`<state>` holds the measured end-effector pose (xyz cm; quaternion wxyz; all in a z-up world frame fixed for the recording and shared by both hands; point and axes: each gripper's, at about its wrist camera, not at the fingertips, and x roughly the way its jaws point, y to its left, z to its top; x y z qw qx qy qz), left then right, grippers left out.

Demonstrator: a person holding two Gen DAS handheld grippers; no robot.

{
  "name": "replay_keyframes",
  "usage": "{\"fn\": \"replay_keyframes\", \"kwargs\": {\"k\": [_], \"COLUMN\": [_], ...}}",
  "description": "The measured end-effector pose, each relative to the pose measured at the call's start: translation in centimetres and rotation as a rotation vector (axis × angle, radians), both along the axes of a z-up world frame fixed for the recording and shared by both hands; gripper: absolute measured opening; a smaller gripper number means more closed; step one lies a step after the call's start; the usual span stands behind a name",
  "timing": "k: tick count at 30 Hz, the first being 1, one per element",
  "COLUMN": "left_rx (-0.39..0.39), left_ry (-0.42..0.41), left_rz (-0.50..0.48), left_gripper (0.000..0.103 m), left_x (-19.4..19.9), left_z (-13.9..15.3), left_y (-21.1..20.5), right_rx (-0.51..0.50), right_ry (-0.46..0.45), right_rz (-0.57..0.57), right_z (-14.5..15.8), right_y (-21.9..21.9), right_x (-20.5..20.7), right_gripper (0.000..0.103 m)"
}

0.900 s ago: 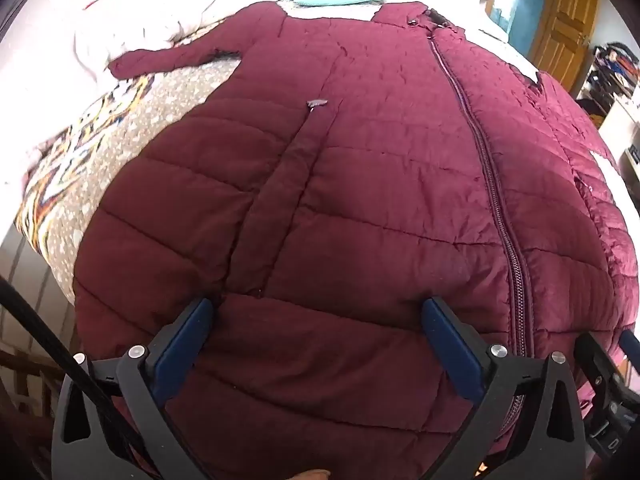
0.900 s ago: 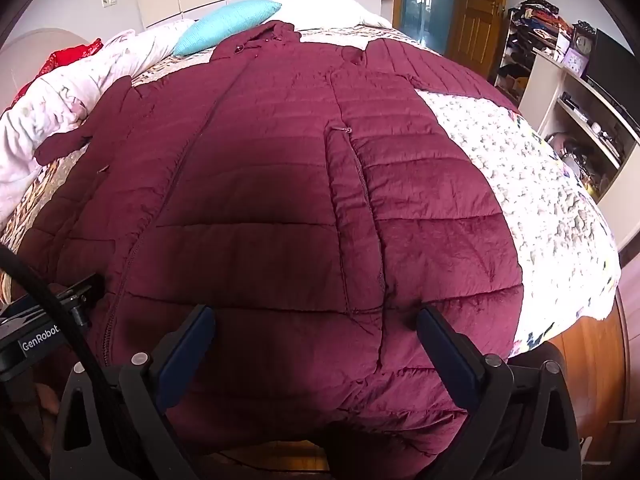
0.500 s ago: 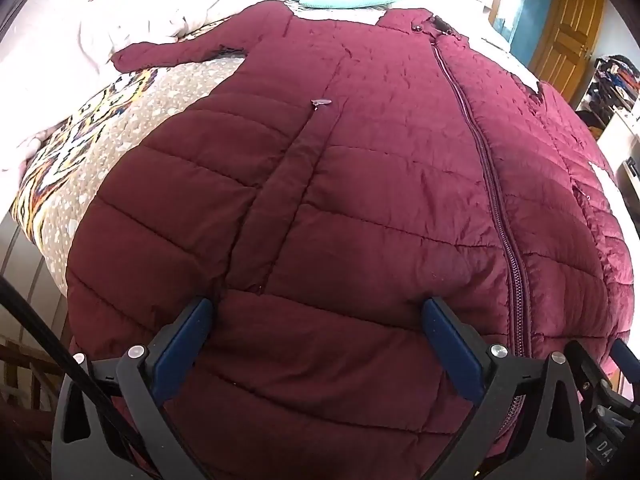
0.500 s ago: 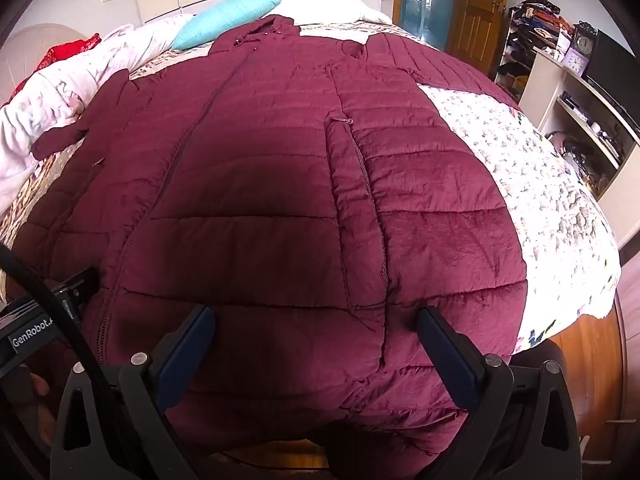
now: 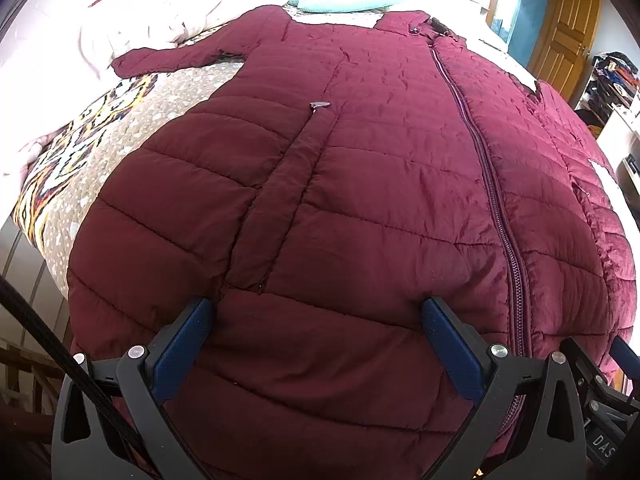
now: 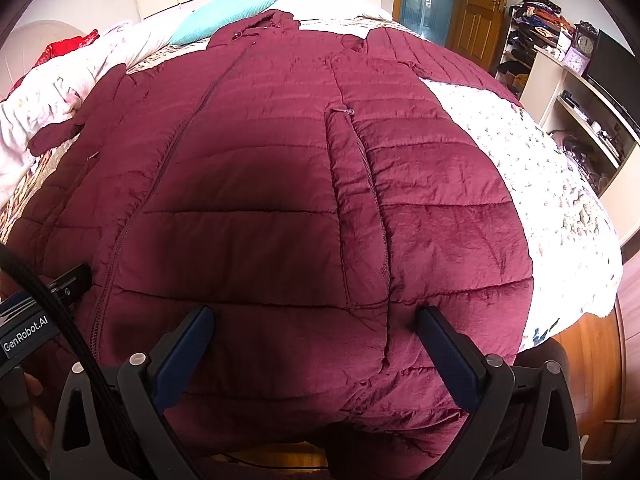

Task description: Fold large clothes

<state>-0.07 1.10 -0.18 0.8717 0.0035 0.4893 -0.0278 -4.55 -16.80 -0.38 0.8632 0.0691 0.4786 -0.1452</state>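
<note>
Left gripper (image 5: 318, 312): jaws spread wide, nothing clamped; angled down over the hem area of the coat, left of the front zip; blue pads (image 5: 188, 340) poised over the quilting, contact not confirmable.

Right gripper (image 6: 316, 320): likewise wide open, empty; poised over the hem on the other side of the zip, near the lower end of a pocket; left gripper's body visible just beside it at the frame's left edge.

Coat (image 5: 360, 184): long maroon quilted puffer, spread face up and zipped shut on the bed (image 6: 520, 152); collar at the far end near the turquoise pillow (image 6: 228, 12); hem at the near edge of the bed, overhanging slightly; one sleeve (image 5: 176, 56) laid out sideways toward the crumpled white bedding (image 5: 132, 28); other sleeve angled out on the opposite side.

Handling, judged: soft, bulky, padded; light for its size but springy, likely to puff back open after folding; shell fabric smooth, probably slippery between pads; zip line (image 5: 492, 184) the only stiff element.

Hold points, judged: hem corners or side seams either side of the zip; deep bite needed, so that padding and shell are pinched together; shallow pinch on shell alone likely to slip.

Stage, judged: no fold made yet.
</note>
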Motion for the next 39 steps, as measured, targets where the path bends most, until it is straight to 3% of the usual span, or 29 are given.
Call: {"fn": "replay_keyframes", "kwargs": {"k": [25, 39], "left_rx": [0.021, 0.009], "left_ry": [-0.03, -0.03], "left_rz": [-0.011, -0.02], "left_gripper": [0.103, 0.103], "left_x": [-0.22, -0.49], "left_z": [-0.07, 0.05], "left_y": [-0.38, -0.25], "right_rx": [0.003, -0.002], "right_ry": [0.0, -0.056], "right_rz": [0.0, 0.065], "right_z": [-0.07, -0.01], "right_y": [0.07, -0.31], "right_x": [0.1, -0.67], "right_gripper": [0.103, 0.102]}}
